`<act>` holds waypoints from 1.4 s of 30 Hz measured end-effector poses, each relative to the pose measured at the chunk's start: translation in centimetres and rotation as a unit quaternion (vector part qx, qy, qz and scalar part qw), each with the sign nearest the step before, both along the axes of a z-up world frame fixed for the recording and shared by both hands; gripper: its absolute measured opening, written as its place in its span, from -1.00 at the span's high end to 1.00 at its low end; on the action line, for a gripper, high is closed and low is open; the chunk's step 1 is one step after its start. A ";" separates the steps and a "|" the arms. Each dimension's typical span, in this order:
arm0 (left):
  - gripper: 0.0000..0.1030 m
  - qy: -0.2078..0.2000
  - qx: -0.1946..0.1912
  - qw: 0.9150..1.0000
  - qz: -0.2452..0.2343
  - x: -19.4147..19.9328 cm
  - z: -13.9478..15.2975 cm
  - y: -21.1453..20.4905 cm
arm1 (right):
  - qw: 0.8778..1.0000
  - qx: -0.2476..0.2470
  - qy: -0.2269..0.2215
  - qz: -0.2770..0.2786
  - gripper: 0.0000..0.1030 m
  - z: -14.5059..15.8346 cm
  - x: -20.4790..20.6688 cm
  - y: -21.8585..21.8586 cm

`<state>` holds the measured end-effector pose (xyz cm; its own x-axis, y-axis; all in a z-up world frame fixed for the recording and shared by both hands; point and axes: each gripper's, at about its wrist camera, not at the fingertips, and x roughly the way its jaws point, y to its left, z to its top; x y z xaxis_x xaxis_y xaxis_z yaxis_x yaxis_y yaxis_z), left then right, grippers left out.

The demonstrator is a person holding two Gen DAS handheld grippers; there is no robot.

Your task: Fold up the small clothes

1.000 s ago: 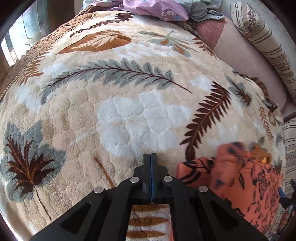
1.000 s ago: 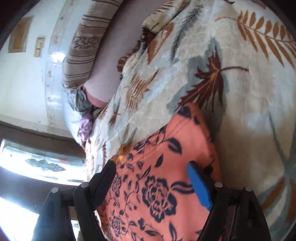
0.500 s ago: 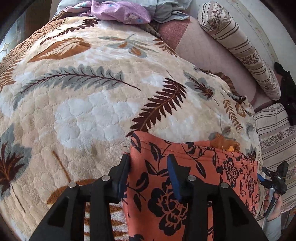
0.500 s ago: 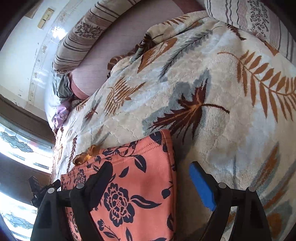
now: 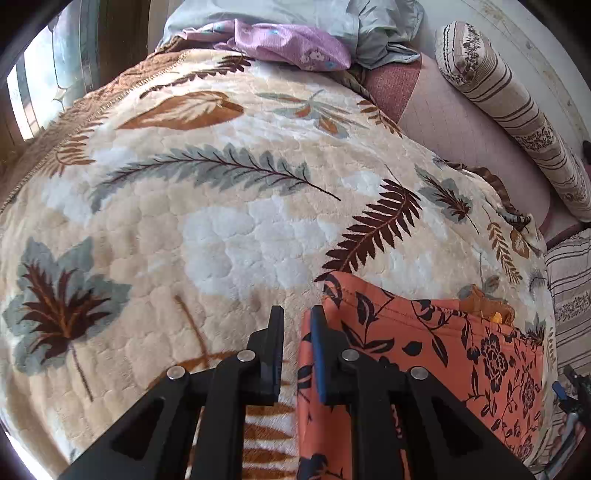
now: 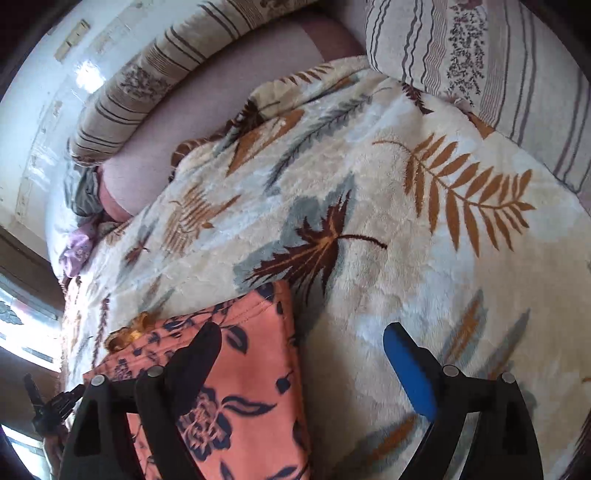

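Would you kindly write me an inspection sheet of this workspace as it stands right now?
Surface: cream plush blanket with a leaf print, spread over the bed.
Job's things: orange garment with a dark flower print, lying flat and folded on the blanket.
Clutter: purple flowered cloth and pale blue cloth heaped at the far end.
Grippers: left gripper jaws narrowly apart, just been closing, beside the garment's edge, nothing between them; right gripper wide open, just been opening, above the garment's edge, gripping nothing.
Cables: nothing seen.
Surroundings: striped bolster cushions, mauve sheet, window.
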<state>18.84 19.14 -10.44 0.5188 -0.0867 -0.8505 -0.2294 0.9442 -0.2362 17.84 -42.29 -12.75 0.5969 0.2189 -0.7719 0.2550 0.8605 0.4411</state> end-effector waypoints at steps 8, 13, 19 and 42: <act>-0.04 -0.089 0.024 0.992 -0.089 -10.1 4.0 -5.9 | 0.969 0.232 -0.064 0.059 -0.77 0.9 -13.5 4.7; 0.04 0.013 0.058 0.997 -0.051 -11.1 -1.9 -6.4 | 0.976 0.215 -0.010 0.012 -0.75 -4.4 -13.7 4.9; 0.05 -0.015 0.053 0.998 -0.020 -12.9 -0.5 -4.4 | 0.971 0.233 -0.051 0.007 -0.74 -2.7 -15.2 4.2; -0.27 -0.019 0.097 0.987 -0.124 -9.4 -2.1 -18.9 | 0.971 0.218 -0.007 -0.101 -0.25 -6.1 -12.5 5.1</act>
<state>9.48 0.27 -12.52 0.5334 -0.0529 -0.8442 0.0209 0.9986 -0.0494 5.34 -37.23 -18.88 0.6712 0.3998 -0.6241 0.3911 0.5243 0.7564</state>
